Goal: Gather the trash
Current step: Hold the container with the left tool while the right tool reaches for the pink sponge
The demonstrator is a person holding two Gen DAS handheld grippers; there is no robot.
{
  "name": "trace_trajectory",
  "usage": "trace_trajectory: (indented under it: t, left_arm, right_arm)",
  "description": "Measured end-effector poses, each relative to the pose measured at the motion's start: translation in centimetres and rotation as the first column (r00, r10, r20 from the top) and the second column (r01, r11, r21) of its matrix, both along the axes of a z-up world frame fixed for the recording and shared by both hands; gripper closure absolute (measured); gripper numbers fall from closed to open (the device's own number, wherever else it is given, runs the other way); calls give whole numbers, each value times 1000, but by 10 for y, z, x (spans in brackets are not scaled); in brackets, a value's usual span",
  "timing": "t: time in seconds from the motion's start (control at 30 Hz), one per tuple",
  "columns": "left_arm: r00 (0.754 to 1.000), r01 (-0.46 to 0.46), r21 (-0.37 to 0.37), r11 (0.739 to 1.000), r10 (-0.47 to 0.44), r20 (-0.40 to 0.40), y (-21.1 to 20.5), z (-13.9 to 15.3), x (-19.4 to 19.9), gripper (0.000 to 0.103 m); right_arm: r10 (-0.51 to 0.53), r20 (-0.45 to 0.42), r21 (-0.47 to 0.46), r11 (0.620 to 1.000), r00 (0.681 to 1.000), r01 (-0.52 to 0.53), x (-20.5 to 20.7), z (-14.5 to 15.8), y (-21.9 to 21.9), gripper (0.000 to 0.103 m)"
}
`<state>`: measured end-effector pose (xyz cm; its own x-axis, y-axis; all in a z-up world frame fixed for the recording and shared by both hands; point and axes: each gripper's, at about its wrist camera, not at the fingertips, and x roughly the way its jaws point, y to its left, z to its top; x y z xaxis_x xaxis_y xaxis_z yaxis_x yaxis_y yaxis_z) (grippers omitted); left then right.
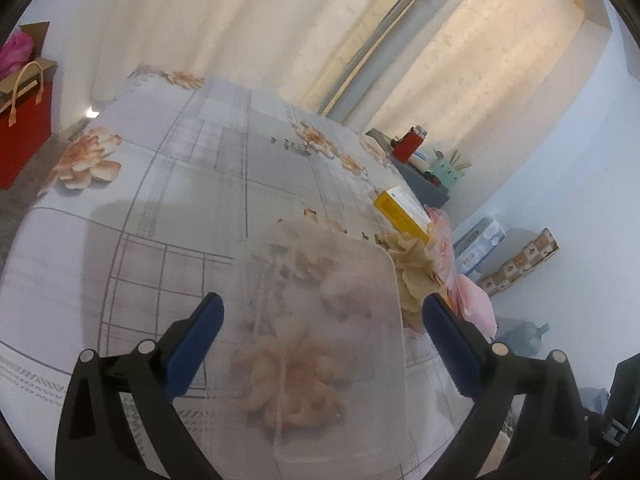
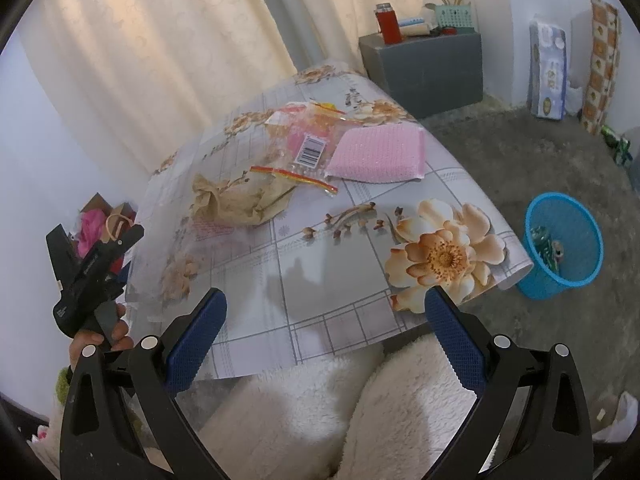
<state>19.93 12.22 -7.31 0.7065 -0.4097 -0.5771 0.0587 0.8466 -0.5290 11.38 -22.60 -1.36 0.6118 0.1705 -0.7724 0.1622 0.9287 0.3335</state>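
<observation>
We hold both tongs, left (image 1: 320, 328) and right (image 2: 324, 324), wide open and empty, over a glossy floral tabletop (image 2: 320, 248) bearing one crumpled brown bag (image 2: 240, 200), one pink sponge (image 2: 380, 152), one clear wrapper (image 2: 308, 140).

Cream curtains (image 2: 168, 48) glowing with daylight, pale walls (image 1: 580, 184), grey floor (image 2: 520, 168), grey cabinet (image 2: 428, 68), floral-cloth table (image 2: 320, 264)

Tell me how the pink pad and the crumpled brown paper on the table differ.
The pink pad is a flat, neat rectangle with a bumpy texture; the brown paper is crumpled into an uneven wad. The pad lies nearer the table edge above the blue basket; the paper lies further in. Both touch the clear barcoded wrapper, and no gripper holds either.
</observation>
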Motion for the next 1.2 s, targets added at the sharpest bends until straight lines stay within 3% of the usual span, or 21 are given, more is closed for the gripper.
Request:
trace_trajectory:
  t: [0.37, 0.47, 0.53, 0.6, 0.67, 0.77, 0.8, 0.9, 0.93, 1.0, 1.07, 1.1, 1.2]
  left_arm:
    - [999, -14, 116, 993, 10, 35, -4, 24, -10, 6]
    - [999, 20, 225, 974, -29, 39, -23, 36, -19, 5]
    - [998, 46, 332, 942, -60, 32, -41, 41, -24, 5]
    - [996, 65, 434, 899, -88, 32, -59, 43, -30, 5]
    - [993, 68, 548, 834, -111, 45, -80, 43, -37, 5]
    - [989, 65, 695, 716, -139, 51, -108, 31, -42, 5]
    - [988, 54, 749, 660, -142, 53, -118, 24, -43, 5]
    - [990, 28, 844, 535, -132, 51, -130, 3, -41, 5]
    - [991, 25, 857, 515, -123, 45, -130, -3, -39, 5]
    - [994, 30, 860, 510, -107, 29, -124, -12, -35, 5]
    - [996, 34, 847, 531, -93, 18, -116, -15, -32, 5]
    - [996, 39, 834, 551, -93, 14, -111, -14, -32, 6]
    - [995, 47, 762, 646, -95, 19, -91, -2, -33, 17]
  right_arm:
    - [11, 5, -1, 1000, 1000, -11, -1, 2, 6, 8]
    - [10, 8, 7, 1000, 1000, -10, -1, 1, 6, 8]
    - [12, 6, 8, 1000, 1000, -12, -1, 1, 5, 8]
    - [15, 6, 8, 1000, 1000, -15, -1, 1, 6, 8]
    - [18, 7, 8, 1000, 1000, -18, 0, 1, 7, 8]
    - [19, 7, 9, 1000, 1000, -19, -1, 2, 7, 8]
    - [18, 7, 9, 1000, 1000, -18, -1, 2, 7, 8]
    - [17, 6, 9, 1000, 1000, -17, -1, 2, 7, 8]
    - [15, 6, 9, 1000, 1000, -15, -1, 1, 7, 8]
    - [9, 4, 12, 1000, 1000, -9, -3, 1, 5, 8]
    - [2, 2, 16, 1000, 1000, -2, -4, 0, 2, 8]
    - [-2, -1, 19, 1000, 1000, 2, -5, -1, 1, 8]
    - [-6, -5, 31, 999, 1000, 6, -5, -4, -3, 8]
